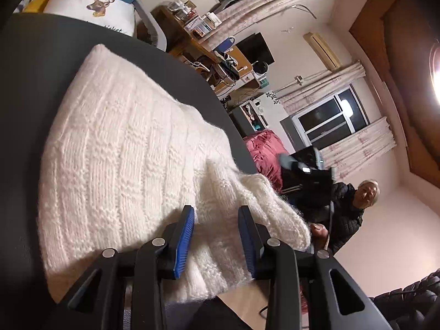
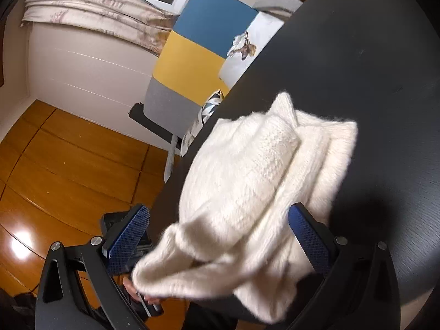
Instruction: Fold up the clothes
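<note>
A white chunky-knit sweater (image 1: 123, 151) lies folded on a dark round table (image 1: 41, 55). In the left wrist view my left gripper (image 1: 216, 209) is at the sweater's near edge. Knit fills the gap between its blue pads (image 1: 184, 242), and a raised ridge of fabric runs up to them. In the right wrist view the sweater (image 2: 247, 165) is a blurred bundle near the table (image 2: 357, 55) edge. My right gripper (image 2: 220, 209) stands wide open around its near end, the left pad clear of the fabric. A lobe of the sweater droops over the table edge, with a hand below it.
A person in a dark jacket (image 1: 352, 209) is past the table's right edge beside a red blanket (image 1: 264, 148). A deer-print pillow (image 1: 90, 5) and a blue and yellow headboard (image 2: 198, 55) lie beyond the table. Wooden floor (image 2: 68, 165) lies to the left.
</note>
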Action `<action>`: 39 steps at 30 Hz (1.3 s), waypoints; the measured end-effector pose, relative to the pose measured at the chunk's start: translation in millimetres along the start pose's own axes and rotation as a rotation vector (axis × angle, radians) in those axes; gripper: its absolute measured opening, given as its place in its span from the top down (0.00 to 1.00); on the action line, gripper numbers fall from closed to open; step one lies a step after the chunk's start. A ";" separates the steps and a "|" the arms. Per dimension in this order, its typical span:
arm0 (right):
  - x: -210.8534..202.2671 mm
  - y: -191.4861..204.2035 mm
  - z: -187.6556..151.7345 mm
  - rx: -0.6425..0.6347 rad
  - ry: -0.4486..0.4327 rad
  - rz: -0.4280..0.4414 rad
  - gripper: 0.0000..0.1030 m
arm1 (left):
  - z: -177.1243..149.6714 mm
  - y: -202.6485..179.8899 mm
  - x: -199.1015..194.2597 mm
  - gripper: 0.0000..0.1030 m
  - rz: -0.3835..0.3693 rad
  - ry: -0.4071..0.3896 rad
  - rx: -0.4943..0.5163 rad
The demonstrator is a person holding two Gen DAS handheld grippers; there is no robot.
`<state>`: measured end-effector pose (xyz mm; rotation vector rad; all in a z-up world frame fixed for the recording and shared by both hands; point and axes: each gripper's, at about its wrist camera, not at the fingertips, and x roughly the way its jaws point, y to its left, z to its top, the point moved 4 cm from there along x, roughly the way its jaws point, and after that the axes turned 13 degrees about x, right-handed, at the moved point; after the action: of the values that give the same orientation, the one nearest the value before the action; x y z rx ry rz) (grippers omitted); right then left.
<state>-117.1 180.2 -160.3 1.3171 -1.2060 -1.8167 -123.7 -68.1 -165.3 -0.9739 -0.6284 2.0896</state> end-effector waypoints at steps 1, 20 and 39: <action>2.6 -3.6 0.6 0.020 -0.001 -0.017 0.00 | -0.3 -1.1 -1.0 0.69 -0.002 -0.004 0.000; 3.6 -23.4 15.3 0.024 -0.067 -0.145 0.72 | -19.6 -12.5 1.6 0.69 0.029 0.025 0.018; 5.6 -17.3 26.1 -0.211 -0.090 -0.352 0.56 | -23.8 -28.7 14.0 0.66 -0.042 0.045 0.042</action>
<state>-142.7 191.3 -175.6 1.4032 -0.8337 -2.2034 -99.1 -36.8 -166.1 -0.9733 -0.5748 2.0301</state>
